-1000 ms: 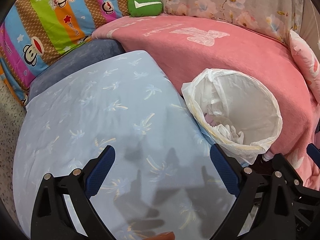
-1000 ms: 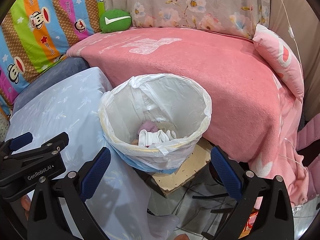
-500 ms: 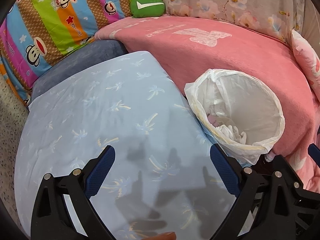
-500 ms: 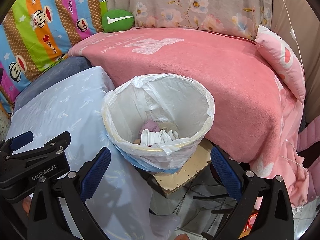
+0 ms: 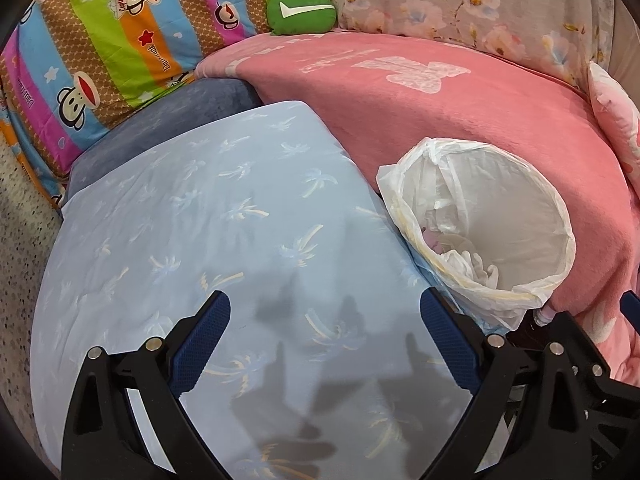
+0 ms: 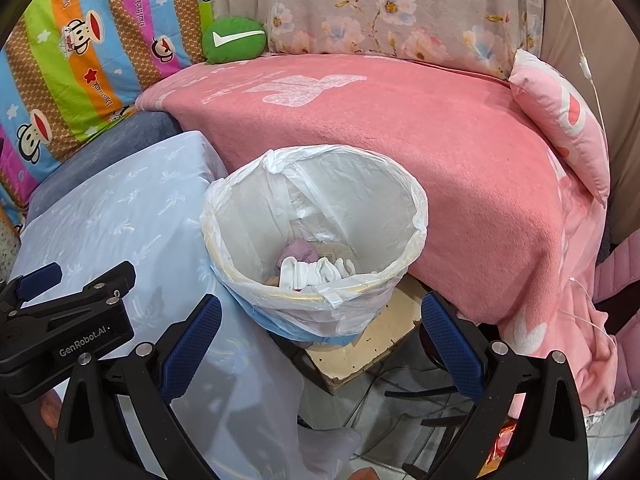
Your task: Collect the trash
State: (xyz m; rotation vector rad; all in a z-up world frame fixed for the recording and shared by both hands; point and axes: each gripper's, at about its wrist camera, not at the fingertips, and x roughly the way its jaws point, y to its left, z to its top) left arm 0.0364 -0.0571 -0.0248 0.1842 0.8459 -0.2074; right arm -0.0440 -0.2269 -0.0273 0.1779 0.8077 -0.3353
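The left gripper [image 5: 324,336] was held over the pale blue cloth [image 5: 208,216] with its jaws spread wide and nothing between them. The shadows of the fingers fell on the cloth just beyond the blue pads [image 5: 202,338].

The trash bin [image 5: 476,232], lined with a white plastic bag [image 6: 256,200], stood ahead of the left jaws and to their right, beside the edge of the blue cloth. It touched the pink blanket [image 5: 460,120] behind it.

The right gripper [image 6: 320,336] was also wide open and empty. The bin was straight ahead of its jaws, a little above the gap between them. Crumpled white trash [image 6: 316,274] and a pale purple piece [image 6: 300,250] lay at the bottom of the bin. The bin stood on a board [image 6: 360,350] near the right pad. The left gripper's body appeared to the left of the right jaws.
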